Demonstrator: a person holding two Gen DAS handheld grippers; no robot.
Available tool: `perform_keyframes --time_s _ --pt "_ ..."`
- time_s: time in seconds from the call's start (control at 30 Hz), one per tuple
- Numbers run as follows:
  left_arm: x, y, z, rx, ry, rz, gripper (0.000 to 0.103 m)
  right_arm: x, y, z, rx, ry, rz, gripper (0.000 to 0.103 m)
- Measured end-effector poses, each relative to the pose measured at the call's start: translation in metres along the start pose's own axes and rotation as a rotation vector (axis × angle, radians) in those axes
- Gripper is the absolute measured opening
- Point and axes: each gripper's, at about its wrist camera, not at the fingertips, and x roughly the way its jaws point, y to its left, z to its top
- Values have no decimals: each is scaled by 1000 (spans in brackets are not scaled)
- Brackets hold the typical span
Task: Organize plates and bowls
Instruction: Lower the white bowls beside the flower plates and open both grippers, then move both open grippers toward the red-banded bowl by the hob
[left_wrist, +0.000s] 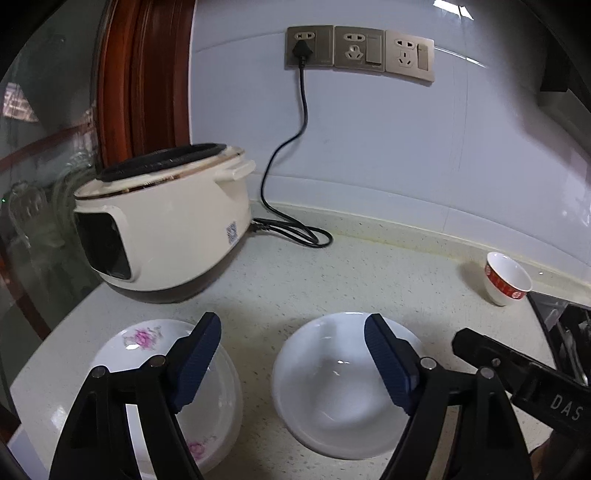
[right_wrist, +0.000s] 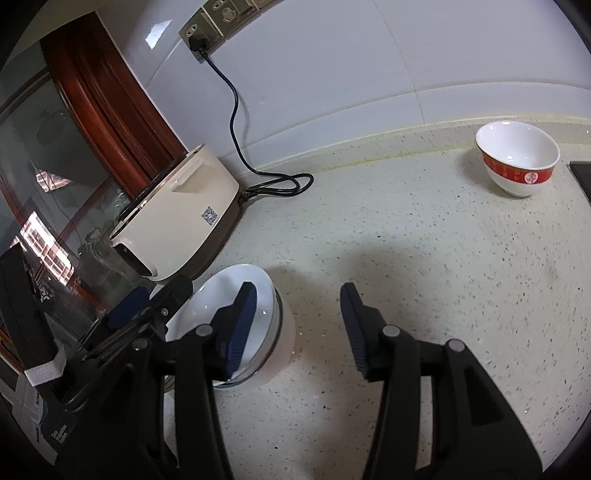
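Floral plate (left_wrist: 147, 343) beside plain white dish (left_wrist: 343, 387), both flat on counter, red-banded bowl (right_wrist: 517, 162) upright, well apart

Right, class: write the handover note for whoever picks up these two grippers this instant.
Left gripper: open, nothing held, above the gap between the two dishes.
Right gripper: open, nothing held, beside the white dish.
Flowered plate and plain white dish sit side by side on the counter in front of the cooker. Red-banded bowl stands apart near the wall.
Done: nothing stacked yet.
Left: gather the plates and the bowl.
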Motion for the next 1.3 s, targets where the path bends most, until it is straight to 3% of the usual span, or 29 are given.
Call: perform_keyframes --time_s 0.1,0.23,0.4,0.57,0.8,1.0,1.13,1.3 --pt "2 -13 1 18 10 -36 81 0 -6 0 25 2 -9 55" --pt "-3 -34 7 58 -16 10 81 -5 -21 4 89 -12 -13 59" --pt "-9 -57 18 86 -56 -3 82 -17 -41 12 165 -44 -14 62" --pt "1 -84 30 108 -43 -27 83 -29 -71 19 270 -72 -43 64" --pt "34 -149 36 108 77 -130 83 -51 -128 25 437 -143 -142 64" --pt "84 -195 40 65 214 -252 83 -68 -161 29 491 -255 -317 65" --pt "115 -198 37 -64 273 -340 83 -68 -177 34 524 -300 -334 65" --pt "146 -204 45 -141 301 -356 83 -56 -191 46 542 -311 -331 65"
